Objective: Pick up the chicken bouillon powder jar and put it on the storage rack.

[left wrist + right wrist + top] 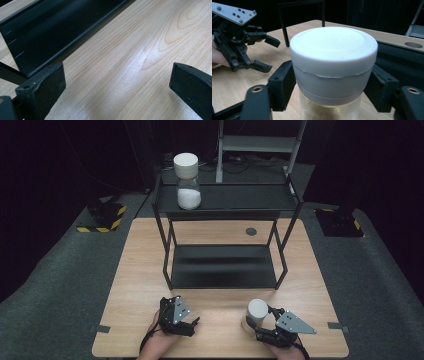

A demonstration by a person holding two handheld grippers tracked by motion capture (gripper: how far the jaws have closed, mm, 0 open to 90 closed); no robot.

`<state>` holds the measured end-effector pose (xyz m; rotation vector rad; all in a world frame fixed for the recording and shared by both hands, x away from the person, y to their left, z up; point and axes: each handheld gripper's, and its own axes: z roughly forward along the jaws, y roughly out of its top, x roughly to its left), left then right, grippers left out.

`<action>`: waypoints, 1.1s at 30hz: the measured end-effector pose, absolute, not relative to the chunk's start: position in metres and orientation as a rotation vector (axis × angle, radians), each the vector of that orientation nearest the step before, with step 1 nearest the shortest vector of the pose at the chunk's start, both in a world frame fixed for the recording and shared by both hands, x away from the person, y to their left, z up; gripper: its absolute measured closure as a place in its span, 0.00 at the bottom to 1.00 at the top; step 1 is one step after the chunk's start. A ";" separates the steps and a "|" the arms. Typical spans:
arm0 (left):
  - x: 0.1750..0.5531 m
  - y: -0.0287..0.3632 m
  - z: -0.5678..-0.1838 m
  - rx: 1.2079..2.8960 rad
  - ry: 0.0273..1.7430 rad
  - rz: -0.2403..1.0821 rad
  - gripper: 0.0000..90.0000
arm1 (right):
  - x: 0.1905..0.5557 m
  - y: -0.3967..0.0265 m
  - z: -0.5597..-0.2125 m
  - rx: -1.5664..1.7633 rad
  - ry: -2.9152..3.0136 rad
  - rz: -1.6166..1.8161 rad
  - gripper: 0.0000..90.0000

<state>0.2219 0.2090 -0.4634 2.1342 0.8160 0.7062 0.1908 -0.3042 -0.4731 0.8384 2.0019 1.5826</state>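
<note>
A clear jar with a white lid (257, 312) stands near the table's front right edge. My right gripper (256, 324) is shut on it, its pads (283, 85) pressing both sides of the lid (333, 57). Pale contents show below the lid. My left gripper (192, 326) rests open at the front left of the wooden table (140, 270), nothing between its fingers (47, 85). It also appears in the right gripper view, the left gripper (270, 54) with jaws spread. A second white-lidded jar (188, 182) holding white granules stands on the top left of the black rack (240, 197).
The rack's lower shelf (222, 265) sits mid-table, its edge (50, 32) just ahead of my left gripper. A round hole (251, 231) is in the tabletop behind the rack. Black-and-yellow striped bases (102, 217) lie on the grey floor, and a metal frame (260, 142) stands behind.
</note>
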 end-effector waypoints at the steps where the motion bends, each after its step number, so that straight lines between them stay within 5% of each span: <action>1: 0.222 0.209 -0.463 2.134 0.816 0.706 0.01 | 0.191 -0.305 -0.474 0.843 1.999 1.589 0.36; 33: 0.222 0.213 -0.464 2.121 0.817 0.694 0.01 | 0.187 -0.301 -0.463 0.855 1.949 1.591 0.37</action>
